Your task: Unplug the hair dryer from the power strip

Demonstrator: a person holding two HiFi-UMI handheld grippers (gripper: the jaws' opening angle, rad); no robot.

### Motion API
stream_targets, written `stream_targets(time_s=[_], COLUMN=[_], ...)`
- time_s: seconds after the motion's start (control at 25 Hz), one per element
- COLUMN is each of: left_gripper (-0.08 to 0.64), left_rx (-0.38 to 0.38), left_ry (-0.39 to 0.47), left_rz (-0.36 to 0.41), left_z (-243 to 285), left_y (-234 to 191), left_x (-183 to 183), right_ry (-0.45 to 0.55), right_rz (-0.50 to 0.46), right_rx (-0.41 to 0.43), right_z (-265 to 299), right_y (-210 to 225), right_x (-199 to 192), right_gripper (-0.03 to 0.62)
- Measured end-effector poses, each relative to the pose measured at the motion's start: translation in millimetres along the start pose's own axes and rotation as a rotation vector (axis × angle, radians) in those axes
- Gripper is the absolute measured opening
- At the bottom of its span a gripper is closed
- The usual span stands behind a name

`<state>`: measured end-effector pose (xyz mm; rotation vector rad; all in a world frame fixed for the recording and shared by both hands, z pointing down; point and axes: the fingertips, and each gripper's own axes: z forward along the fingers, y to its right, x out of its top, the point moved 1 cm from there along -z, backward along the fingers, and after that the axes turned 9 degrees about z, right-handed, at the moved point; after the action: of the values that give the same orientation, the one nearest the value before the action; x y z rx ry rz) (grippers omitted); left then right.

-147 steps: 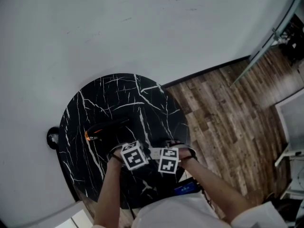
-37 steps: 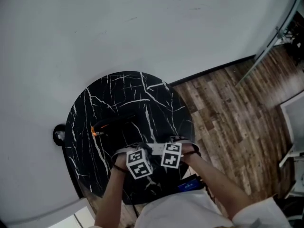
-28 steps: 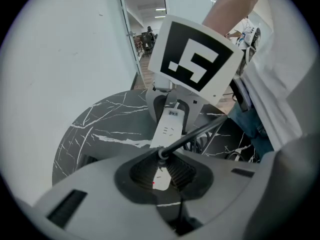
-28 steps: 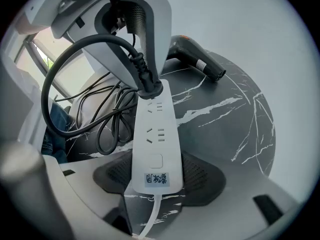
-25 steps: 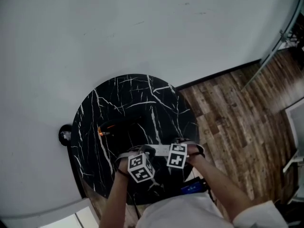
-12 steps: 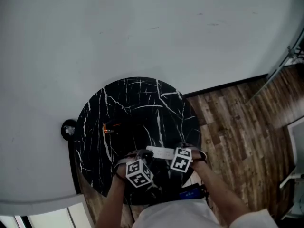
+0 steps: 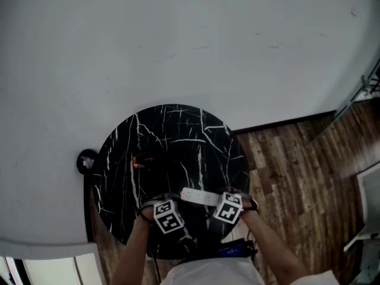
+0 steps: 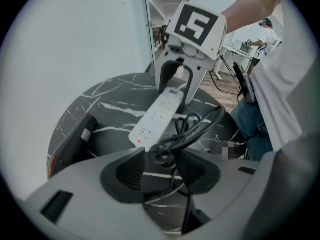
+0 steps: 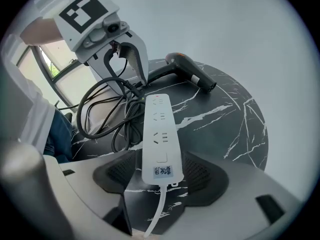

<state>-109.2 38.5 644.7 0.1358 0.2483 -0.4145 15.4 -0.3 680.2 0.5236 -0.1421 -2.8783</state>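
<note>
**Surfaces.** The table (image 7: pixel 178 126) is round, with a glossy black stone top crossed by thin white veins. It is set against a plain pale wall (image 7: pixel 178 40), and brown wood-plank floor (image 7: pixel 297 171) is seen to its right.

**Power strip.** The power strip (image 9: pixel 160 134) is a slim bar of smooth white plastic with rounded ends. A small label is carried at one end and a red lamp is lit at the other; the socket groups on its upper face are exposed. Its long axis runs from the right gripper (image 9: pixel 161 170) straight toward the left gripper (image 8: pixel 162 160), crosswise near the table's near edge in the head view. A white cord leaves the labelled end.

**Grippers.** The right gripper's dark ribbed pads (image 9: pixel 201 176) are closed against both long sides of the labelled end. The left gripper's jaws are opening: its pads (image 8: pixel 131 173) stand apart, and the end of the looped black cable (image 8: pixel 197 129) lies between them unpressed, just beside the lamp end of the strip.

**Hair dryer.** The hair dryer (image 9: pixel 187 71) is a dark matte body with an orange accent. It lies on the table beyond the strip, well apart from it, with its barrel slanting down to the right in the right gripper view. Which way its nozzle faces cannot be made out.
</note>
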Motion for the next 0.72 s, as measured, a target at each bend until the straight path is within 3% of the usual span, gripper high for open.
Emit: stream_targets(time_s=[0.08,0.2,0.44,0.56,0.72], left_gripper=[0.172,0.188,0.206,0.206,0.206], left_rx=[0.002,0.046,0.117,0.074,-0.041], left_ry=[-0.032,-0.013,-0.011,-0.051,-0.059], left_rz=[-0.022,-0.051,-0.070,-0.035,-0.024], left_z=[0.2,-4.1,-17.4,-14.5,-18.8], left_y=[1.9,-2.2,-5.6,6.1,26.3], left_x=[-7.9,-13.5,-24.9,-34.4,-45.2], right_ry=[0.009,0.072,0.313,0.387,0.439], right_rz=[-0.013,0.012,0.193,0.226,0.254], right_rx=[-0.019,-0.047,-0.109,-0.107,-0.121], right_z=[-5.1,-14.7,-55.3,-67.8,-78.6], right_y=[-0.6,3.0,11.7,0.8,-7.4], right_x=[-3.5,0.6,31.9,37.4,38.1], right_gripper=[0.275,0.275,0.275,0.275,0.275])
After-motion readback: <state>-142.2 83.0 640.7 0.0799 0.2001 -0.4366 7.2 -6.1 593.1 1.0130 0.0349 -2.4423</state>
